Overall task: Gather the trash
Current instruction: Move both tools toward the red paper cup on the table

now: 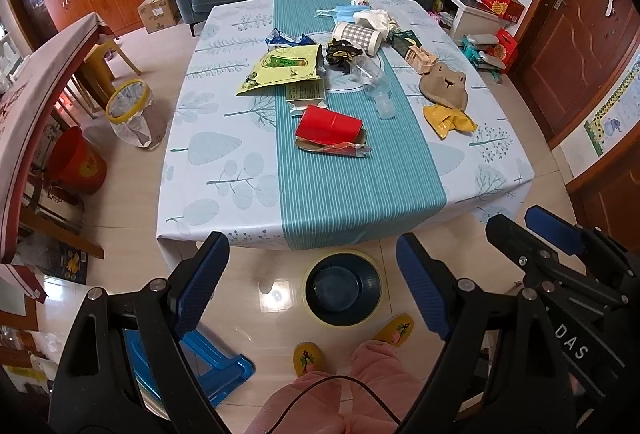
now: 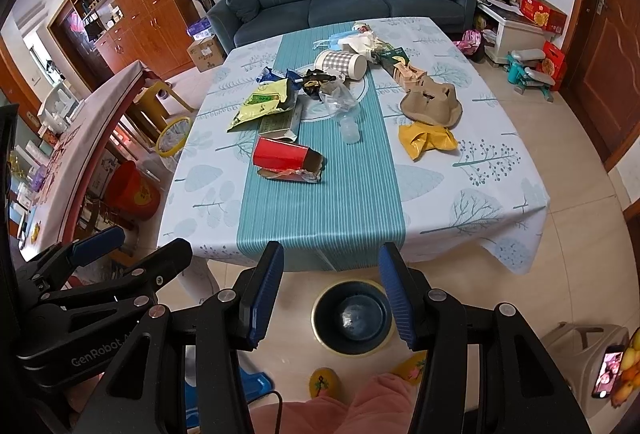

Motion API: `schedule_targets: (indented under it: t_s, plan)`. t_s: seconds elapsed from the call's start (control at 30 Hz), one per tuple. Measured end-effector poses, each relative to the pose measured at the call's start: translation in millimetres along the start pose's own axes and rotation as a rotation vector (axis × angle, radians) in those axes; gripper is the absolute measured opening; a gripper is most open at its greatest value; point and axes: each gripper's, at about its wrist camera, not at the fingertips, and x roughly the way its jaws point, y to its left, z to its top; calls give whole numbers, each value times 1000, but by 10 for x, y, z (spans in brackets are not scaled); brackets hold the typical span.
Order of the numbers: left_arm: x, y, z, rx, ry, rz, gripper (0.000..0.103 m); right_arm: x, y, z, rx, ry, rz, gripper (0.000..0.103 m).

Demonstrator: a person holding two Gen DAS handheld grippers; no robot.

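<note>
My left gripper (image 1: 312, 290): jaws apart, nothing between them; I hold it over the floor just short of the table's near edge, pointing down and forward.
My right gripper (image 2: 330, 298): jaws apart too, empty; it hangs beside the left one, just to its right, and each shows at the edge of the other's view.
Bin (image 1: 343, 288): dark round tub with a yellowish rim, on the floor straight under and ahead of both grippers, between my blue pads (image 1: 202, 282).
Table (image 1: 224, 170): ahead of both grippers, under a pale leaf-print cloth with a teal striped runner down the middle.
Red box (image 1: 329, 125): the nearest trash to my grippers, lying on its side on the runner, resting on a torn wrapper (image 1: 340, 148).
Yellow-green packet (image 1: 286, 68): beyond the red box, to its left, flat on the cloth.
Clear plastic cup (image 1: 384, 102): beyond the red box, slightly right, lying on the runner.
Yellow bag (image 1: 450, 120): crumpled, ahead and to the right, just in front of a tan animal-face hat (image 1: 444, 84).
Checked cylinder (image 1: 358, 36): farther back on its side, among a face mask (image 1: 348, 13) and other scraps.
My legs (image 1: 352, 386): pink trousers and yellow slippers, below the grippers.
Lined basket (image 1: 130, 110): on the floor well off to the left of the table.
</note>
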Motion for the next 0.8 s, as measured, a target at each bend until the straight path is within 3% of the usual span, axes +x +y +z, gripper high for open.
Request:
schedule_targets:
  t_s: [0.8]
  plan:
    - [-92,228,252,-6,-47,0,84,-149,162,178,-8,-66,-27,51]
